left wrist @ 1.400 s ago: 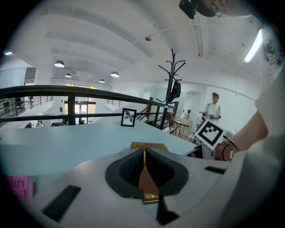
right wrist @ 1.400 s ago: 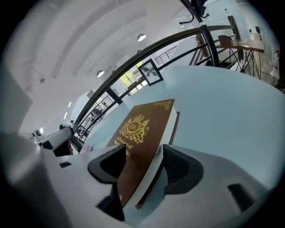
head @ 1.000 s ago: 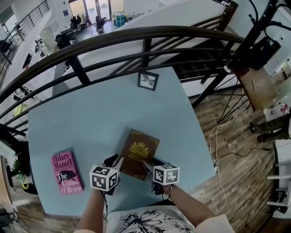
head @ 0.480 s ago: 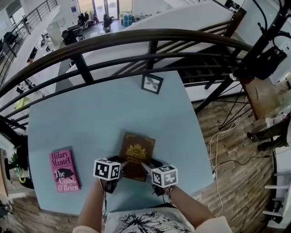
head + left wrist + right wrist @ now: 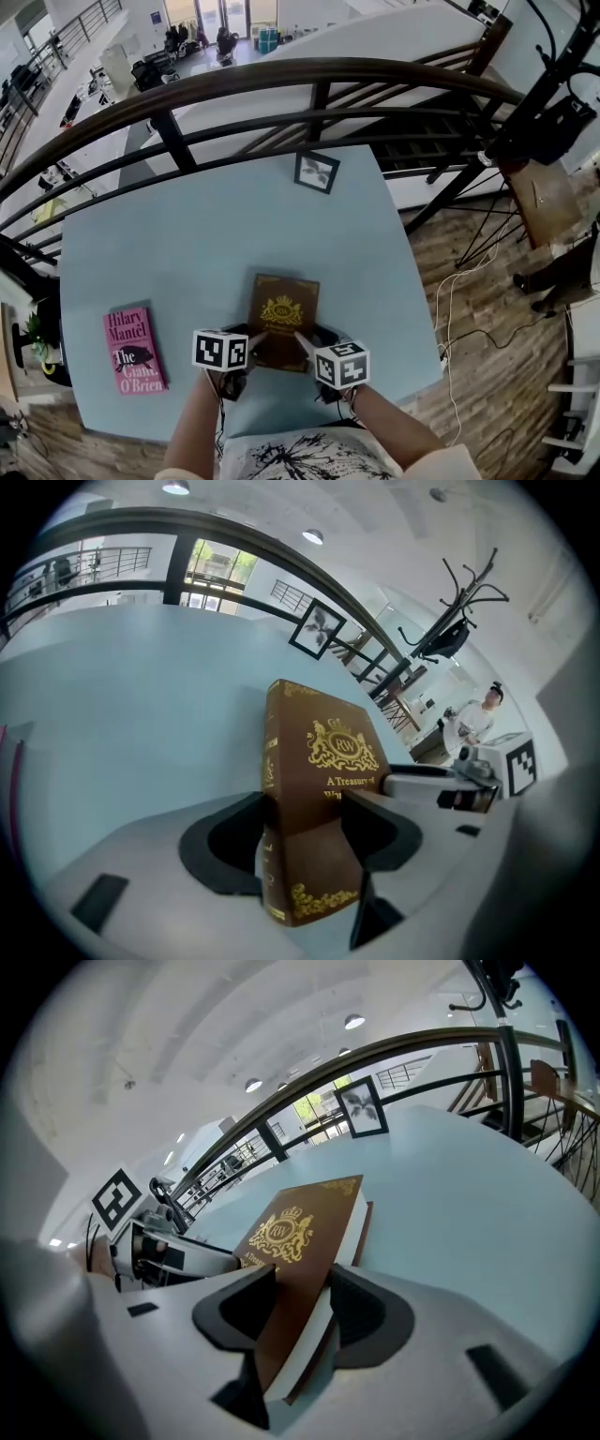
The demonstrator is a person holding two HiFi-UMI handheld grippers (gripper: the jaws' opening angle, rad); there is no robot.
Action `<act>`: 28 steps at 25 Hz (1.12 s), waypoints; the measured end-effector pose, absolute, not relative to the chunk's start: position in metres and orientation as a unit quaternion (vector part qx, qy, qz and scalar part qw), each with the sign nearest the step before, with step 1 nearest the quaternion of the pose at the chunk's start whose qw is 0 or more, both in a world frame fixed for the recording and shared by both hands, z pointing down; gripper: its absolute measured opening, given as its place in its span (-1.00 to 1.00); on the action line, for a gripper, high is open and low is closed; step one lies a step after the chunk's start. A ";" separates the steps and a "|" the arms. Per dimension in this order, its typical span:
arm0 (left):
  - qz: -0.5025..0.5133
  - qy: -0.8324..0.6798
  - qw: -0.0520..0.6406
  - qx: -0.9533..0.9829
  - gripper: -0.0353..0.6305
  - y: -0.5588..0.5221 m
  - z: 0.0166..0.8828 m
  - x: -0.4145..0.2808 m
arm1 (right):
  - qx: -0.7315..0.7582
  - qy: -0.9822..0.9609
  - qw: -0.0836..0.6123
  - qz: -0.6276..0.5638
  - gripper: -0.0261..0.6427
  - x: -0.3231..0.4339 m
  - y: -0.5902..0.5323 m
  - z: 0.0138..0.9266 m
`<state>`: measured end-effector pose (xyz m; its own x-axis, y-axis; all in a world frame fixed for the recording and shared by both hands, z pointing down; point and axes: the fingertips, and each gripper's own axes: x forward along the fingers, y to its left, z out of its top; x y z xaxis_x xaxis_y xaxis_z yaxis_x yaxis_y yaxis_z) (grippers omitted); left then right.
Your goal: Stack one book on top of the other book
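Nothing stacked yet: left hand-held gripper (image 5: 300, 836), jaws just opened wide, and right hand-held gripper (image 5: 300, 1321), jaws just closing, both straddle the brown book (image 5: 281, 319), well apart from the pink book (image 5: 134, 350).

Two books are counted on the one table (image 5: 187, 244): one brown book (image 5: 283, 319) at 6 o'clock and one pink book (image 5: 132, 349) at 8 o'clock. One framed picture (image 5: 316, 172) is counted at 12 o'clock. Two grippers are counted, one left gripper (image 5: 247, 343) and one right gripper (image 5: 305, 344). Two marker cubes are borne by them, a left cube (image 5: 220, 350) and a right cube (image 5: 342, 364). One railing (image 5: 281, 75) is counted beyond the table
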<state>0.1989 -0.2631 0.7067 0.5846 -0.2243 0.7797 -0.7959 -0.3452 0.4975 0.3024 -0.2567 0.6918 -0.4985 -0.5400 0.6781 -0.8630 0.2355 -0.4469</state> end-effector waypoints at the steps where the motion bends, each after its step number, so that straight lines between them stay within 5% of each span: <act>1: 0.303 -0.340 0.469 0.757 -0.16 -0.262 0.704 0.199 | 0.463 -0.763 0.192 0.409 -0.42 0.303 -0.259 0.688; 28: 0.218 -0.450 0.427 0.754 -0.16 -0.239 0.617 0.095 | 0.446 -0.812 0.155 0.342 -0.51 0.203 -0.260 0.599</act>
